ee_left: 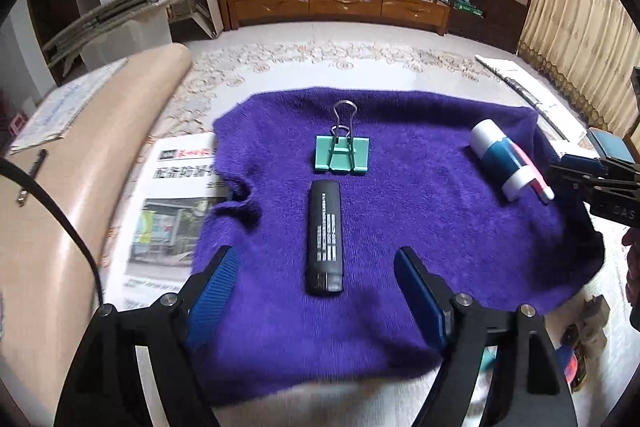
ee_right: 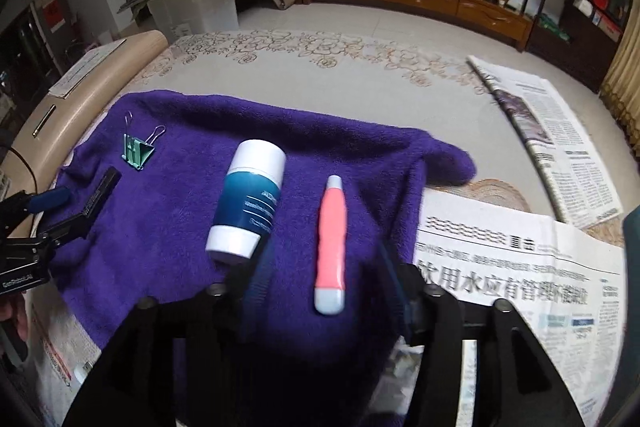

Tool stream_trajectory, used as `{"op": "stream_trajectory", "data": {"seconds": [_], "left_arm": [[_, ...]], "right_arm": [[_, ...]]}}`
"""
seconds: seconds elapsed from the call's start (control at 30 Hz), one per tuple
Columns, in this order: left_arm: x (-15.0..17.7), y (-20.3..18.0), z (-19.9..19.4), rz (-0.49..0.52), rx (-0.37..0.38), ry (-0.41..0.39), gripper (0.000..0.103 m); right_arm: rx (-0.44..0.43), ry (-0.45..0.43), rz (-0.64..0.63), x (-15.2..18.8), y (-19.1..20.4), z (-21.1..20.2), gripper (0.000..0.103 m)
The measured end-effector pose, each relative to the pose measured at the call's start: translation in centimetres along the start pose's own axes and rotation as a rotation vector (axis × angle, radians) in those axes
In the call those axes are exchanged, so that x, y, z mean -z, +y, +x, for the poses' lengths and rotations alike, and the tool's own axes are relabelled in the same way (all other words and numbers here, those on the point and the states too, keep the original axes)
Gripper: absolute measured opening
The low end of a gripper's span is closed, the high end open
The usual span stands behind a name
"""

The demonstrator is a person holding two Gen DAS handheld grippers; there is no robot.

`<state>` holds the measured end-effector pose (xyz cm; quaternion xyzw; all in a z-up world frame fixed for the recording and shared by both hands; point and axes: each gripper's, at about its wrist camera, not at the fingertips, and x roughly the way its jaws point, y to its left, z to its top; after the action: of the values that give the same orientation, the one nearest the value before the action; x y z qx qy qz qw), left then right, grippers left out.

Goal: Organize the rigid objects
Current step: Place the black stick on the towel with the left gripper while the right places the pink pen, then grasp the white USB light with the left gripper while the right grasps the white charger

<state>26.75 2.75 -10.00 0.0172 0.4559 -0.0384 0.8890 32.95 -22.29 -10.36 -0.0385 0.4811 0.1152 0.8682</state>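
Here, a purple towel [ee_left: 400, 227] lies spread over a pale patterned carpet [ee_left: 320, 63], with newspapers [ee_right: 520, 267] tucked beside it on both sides. Four small things rest on the towel.

In the left wrist view, a black lighter-shaped stick [ee_left: 325, 237] lies lengthwise in the middle of the towel, its near end between the two blue-padded fingers of the left gripper [ee_left: 316, 275]. The jaws stand wide apart and neither pad touches it. Just beyond the stick sits a green binder clip [ee_left: 340, 155], its wire handles pointing away from the camera.

In the right wrist view, a pink pen-like tool with a pale blue end [ee_right: 331, 247] lies lengthwise on the towel, its near end between the fingers of the right gripper [ee_right: 324, 287]. These jaws are parted and blurred, and they grip nothing. Just to the left of the pink tool lies a teal bottle with white ends [ee_right: 248, 201], on its side and slightly tilted.

A wooden cabinet [ee_left: 336, 5] stands along the far wall.
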Motion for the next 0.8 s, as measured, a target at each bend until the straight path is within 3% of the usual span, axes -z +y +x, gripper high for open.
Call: {"op": "stream_trajectory", "data": {"seconds": [0.13, 0.2, 0.23, 0.43, 0.53, 0.67, 0.8], "left_arm": [[1.6, -0.5, -2.8, 0.006, 0.036, -0.022, 0.087], [3.1, -1.0, -4.2, 0.011, 0.081, -0.025, 0.090], [3.8, -1.3, -4.7, 0.017, 0.098, -0.026, 0.092], [8.1, -4.3, -5.3, 0.082, 0.154, 0.010, 0.093], [9.8, -5.5, -4.6, 0.103, 0.172, 0.048, 0.093], [11.3, -6.0, -4.0, 0.127, 0.176, 0.050, 0.093], [11.4, -6.3, -3.9, 0.147, 0.166, 0.037, 0.098]], "right_arm": [[0.011, -0.022, 0.021, 1.2, 0.1, -2.6, 0.071], [0.024, -0.028, 0.027, 2.1, 0.2, -3.9, 0.089], [0.033, -0.029, 0.034, 2.7, 0.1, -4.6, 0.091], [0.064, -0.039, 0.105, 7.7, -0.2, -9.0, 0.099], [0.038, -0.033, 0.150, 10.8, -0.5, -10.5, 0.099], [0.003, -0.010, 0.201, 14.6, -1.0, -10.8, 0.101], [-0.001, 0.024, 0.245, 16.3, -2.0, -10.0, 0.103]]}}
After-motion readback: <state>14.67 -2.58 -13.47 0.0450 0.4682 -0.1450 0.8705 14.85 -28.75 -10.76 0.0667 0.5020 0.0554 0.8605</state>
